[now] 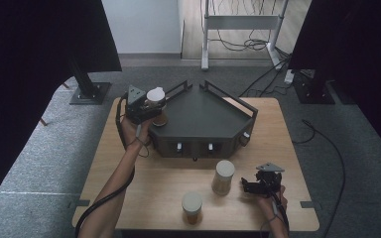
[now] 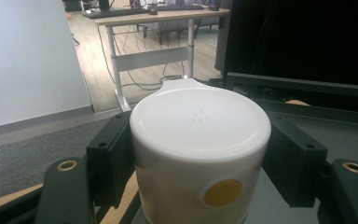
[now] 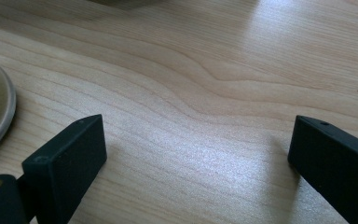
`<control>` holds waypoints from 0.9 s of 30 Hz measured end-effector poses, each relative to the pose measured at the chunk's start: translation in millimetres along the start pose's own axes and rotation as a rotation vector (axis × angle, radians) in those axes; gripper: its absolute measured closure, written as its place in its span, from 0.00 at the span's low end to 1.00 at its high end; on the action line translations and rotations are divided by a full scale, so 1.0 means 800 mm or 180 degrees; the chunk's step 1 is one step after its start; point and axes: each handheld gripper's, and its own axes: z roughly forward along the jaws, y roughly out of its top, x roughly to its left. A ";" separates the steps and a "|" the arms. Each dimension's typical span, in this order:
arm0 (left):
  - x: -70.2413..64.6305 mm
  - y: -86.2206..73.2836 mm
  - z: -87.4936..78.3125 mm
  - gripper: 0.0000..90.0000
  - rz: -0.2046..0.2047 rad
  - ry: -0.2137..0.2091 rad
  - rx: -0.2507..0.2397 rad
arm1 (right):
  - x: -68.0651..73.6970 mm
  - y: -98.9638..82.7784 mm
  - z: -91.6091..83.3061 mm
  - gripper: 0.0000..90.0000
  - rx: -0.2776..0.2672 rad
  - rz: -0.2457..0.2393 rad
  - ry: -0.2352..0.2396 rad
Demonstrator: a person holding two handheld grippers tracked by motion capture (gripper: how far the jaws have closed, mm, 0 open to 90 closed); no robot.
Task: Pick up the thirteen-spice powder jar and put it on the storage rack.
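White-lidded round plastic jar (image 2: 199, 154): clenched in my left hand-held gripper (image 1: 146, 106); I'd lower it level onto the dark angular tray (image 1: 213, 119). Right hand-held gripper (image 1: 258, 186) released.

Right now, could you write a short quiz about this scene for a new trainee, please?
1. True or false: the left gripper is shut on the white-lidded jar.
2. How many jars stand on the bare wooden table in front of the dark tray?
A one
B two
C three
3. Fill in: the jaws of the right gripper stand ____ over bare wood.

Key
1. True; the jaws press on both of its sides.
2. B, the taller jar and the nearer jar.
3. Open.
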 end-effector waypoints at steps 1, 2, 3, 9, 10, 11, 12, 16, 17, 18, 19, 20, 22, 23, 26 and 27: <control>0.000 0.000 0.000 0.34 -0.0012 -0.0001 0.0000 | 0.000 0.000 0.000 0.04 0.0000 -0.0001 0.0000; 0.001 0.000 0.000 0.34 -0.0017 -0.0004 0.0006 | 0.000 0.000 0.000 0.04 0.0000 -0.0001 0.0000; 0.002 0.001 0.000 0.34 -0.0020 -0.0009 0.0016 | 0.000 0.000 0.000 0.04 0.0000 0.0000 0.0000; 0.005 0.004 0.001 0.34 -0.0001 -0.0024 0.0043 | 0.000 0.000 0.000 0.04 0.0000 -0.0001 0.0000; 0.004 0.003 0.001 0.34 0.0007 -0.0021 0.0041 | 0.000 0.000 0.000 0.04 0.0000 -0.0001 0.0000; 0.003 0.003 0.002 0.33 0.0026 -0.0002 0.0040 | 0.000 0.000 0.000 0.04 0.0000 -0.0001 0.0000; 0.000 0.003 0.002 0.33 0.0057 0.0034 0.0046 | 0.000 0.000 0.000 0.04 0.0000 -0.0001 0.0000; -0.002 0.000 0.005 0.24 0.0094 0.0067 0.0048 | 0.000 0.000 0.000 0.04 0.0000 -0.0001 0.0001; -0.002 0.000 0.006 0.23 0.0093 0.0067 0.0044 | 0.000 0.000 0.000 0.04 0.0000 -0.0002 0.0000; -0.001 -0.001 0.006 0.21 0.0083 0.0053 0.0038 | 0.000 0.000 0.000 0.04 0.0000 -0.0002 0.0001; 0.000 -0.002 0.007 0.19 0.0073 0.0039 0.0034 | 0.000 0.000 0.000 0.04 0.0000 -0.0001 0.0001; 0.000 -0.002 0.007 0.17 0.0068 0.0034 0.0036 | 0.000 0.000 0.000 0.04 0.0000 -0.0002 0.0001; 0.001 -0.004 0.007 0.14 0.0077 0.0042 0.0023 | 0.000 0.000 0.000 0.04 0.0001 -0.0004 0.0002; 0.001 -0.004 0.007 0.13 0.0070 0.0035 0.0012 | 0.000 0.000 0.000 0.04 0.0001 -0.0003 0.0002; 0.004 -0.006 0.005 0.12 0.0050 0.0016 -0.0017 | 0.000 0.000 0.000 0.04 0.0001 -0.0004 0.0002; 0.004 -0.007 0.004 0.12 0.0052 0.0015 -0.0025 | 0.000 0.000 0.000 0.04 0.0001 -0.0004 0.0002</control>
